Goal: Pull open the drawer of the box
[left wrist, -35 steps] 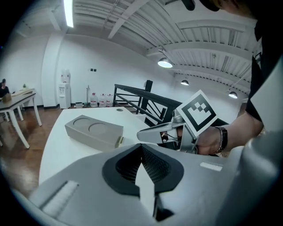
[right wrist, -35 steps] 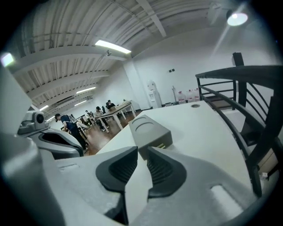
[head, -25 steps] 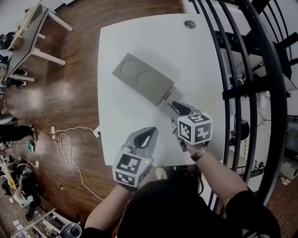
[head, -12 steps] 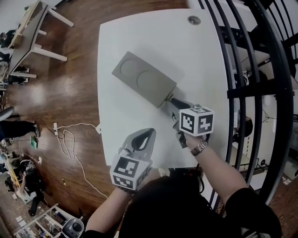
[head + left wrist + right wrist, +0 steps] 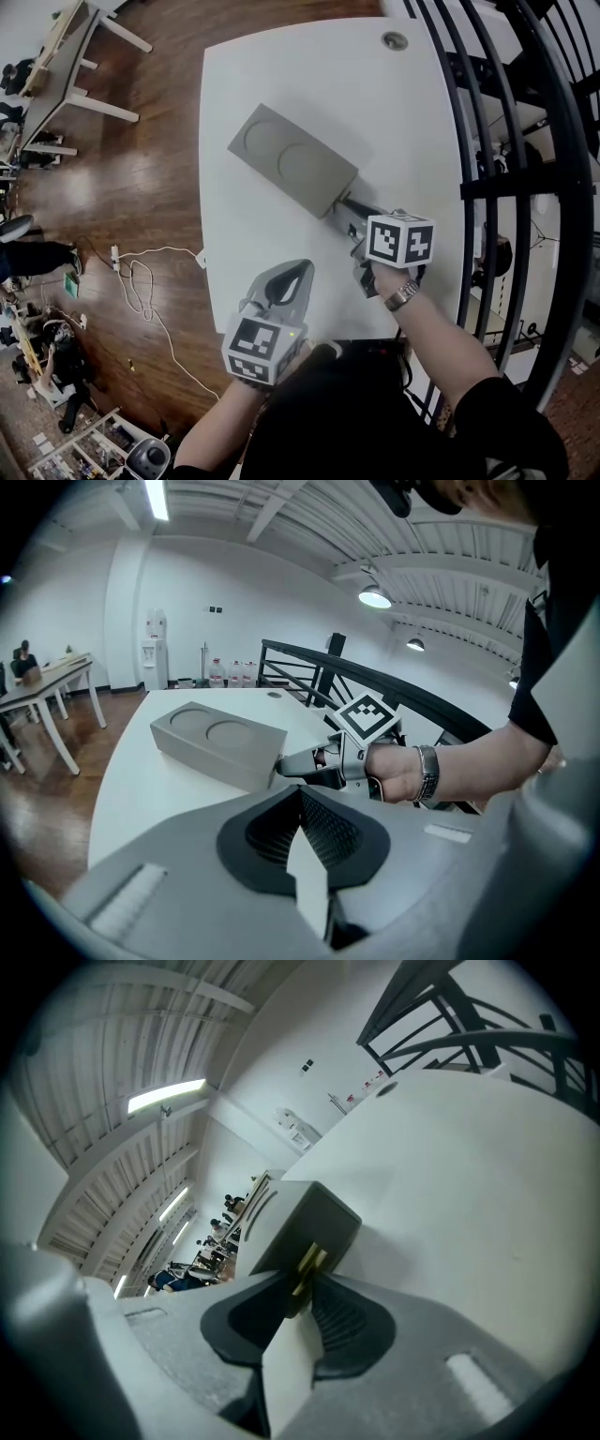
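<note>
A grey box (image 5: 291,169) with two round recesses in its top lies slantwise on the white table (image 5: 281,56). My right gripper (image 5: 339,203) is at the box's near right end, where the drawer front is. In the right gripper view the box (image 5: 291,1213) fills the middle, and the tan drawer handle (image 5: 310,1262) sits pinched at the tips of my right gripper (image 5: 305,1279). The drawer looks flush with the box. My left gripper (image 5: 298,272) hovers near the table's front edge, shut and empty, apart from the box (image 5: 216,742). From it I see the right gripper (image 5: 281,764).
A black metal railing (image 5: 506,141) runs along the table's right side. A cable grommet (image 5: 395,40) sits at the table's far edge. On the wooden floor to the left lie a white cable (image 5: 141,281) and another table (image 5: 56,75).
My right gripper has moved forward and left until its tips reached the box's near end and closed on the handle. The left gripper and the box have stayed put.
</note>
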A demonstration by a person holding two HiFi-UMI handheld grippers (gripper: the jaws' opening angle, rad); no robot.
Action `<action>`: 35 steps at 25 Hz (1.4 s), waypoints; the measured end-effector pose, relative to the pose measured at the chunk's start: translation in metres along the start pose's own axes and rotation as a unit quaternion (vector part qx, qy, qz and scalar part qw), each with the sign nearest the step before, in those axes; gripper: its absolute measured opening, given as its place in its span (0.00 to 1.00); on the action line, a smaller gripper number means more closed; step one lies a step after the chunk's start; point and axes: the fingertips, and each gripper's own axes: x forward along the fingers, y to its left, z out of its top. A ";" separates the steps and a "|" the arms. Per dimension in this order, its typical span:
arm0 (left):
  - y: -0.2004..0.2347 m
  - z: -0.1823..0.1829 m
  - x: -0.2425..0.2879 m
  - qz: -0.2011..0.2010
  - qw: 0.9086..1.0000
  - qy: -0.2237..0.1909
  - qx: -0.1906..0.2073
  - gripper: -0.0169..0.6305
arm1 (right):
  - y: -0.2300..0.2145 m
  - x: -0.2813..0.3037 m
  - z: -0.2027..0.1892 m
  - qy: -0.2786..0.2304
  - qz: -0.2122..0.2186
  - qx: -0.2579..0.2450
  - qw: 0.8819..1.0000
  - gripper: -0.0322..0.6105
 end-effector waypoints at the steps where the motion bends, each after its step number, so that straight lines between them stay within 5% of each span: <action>1: 0.000 0.000 0.000 0.001 1.000 0.000 0.001 0.05 | -0.001 0.000 0.000 -0.003 0.001 0.007 1.000 0.15; 35: -0.062 0.008 -0.008 -0.076 0.995 -0.004 0.067 0.05 | -0.034 -0.094 -0.035 -0.056 -0.082 0.054 0.994 0.10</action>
